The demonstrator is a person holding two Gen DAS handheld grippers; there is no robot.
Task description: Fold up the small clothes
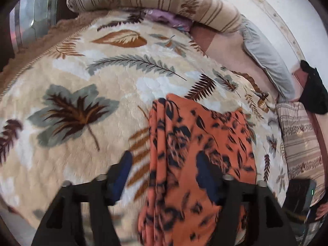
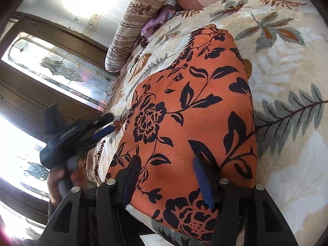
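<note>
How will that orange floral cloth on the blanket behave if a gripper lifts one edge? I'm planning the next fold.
The orange floral cloth probably droops rather than holding shape: its edge hangs in soft pleats in the left wrist view. It looks thin, so likely light. The plush leaf-print blanket may drag on it.

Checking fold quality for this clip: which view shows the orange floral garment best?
The right wrist view: the orange floral garment lies sharp and nearly whole on the leaf-print blanket, its edges traceable. The left wrist view shows the same garment motion-blurred, bunched in lengthwise folds at one edge, its near end hidden behind the left tool.
</note>
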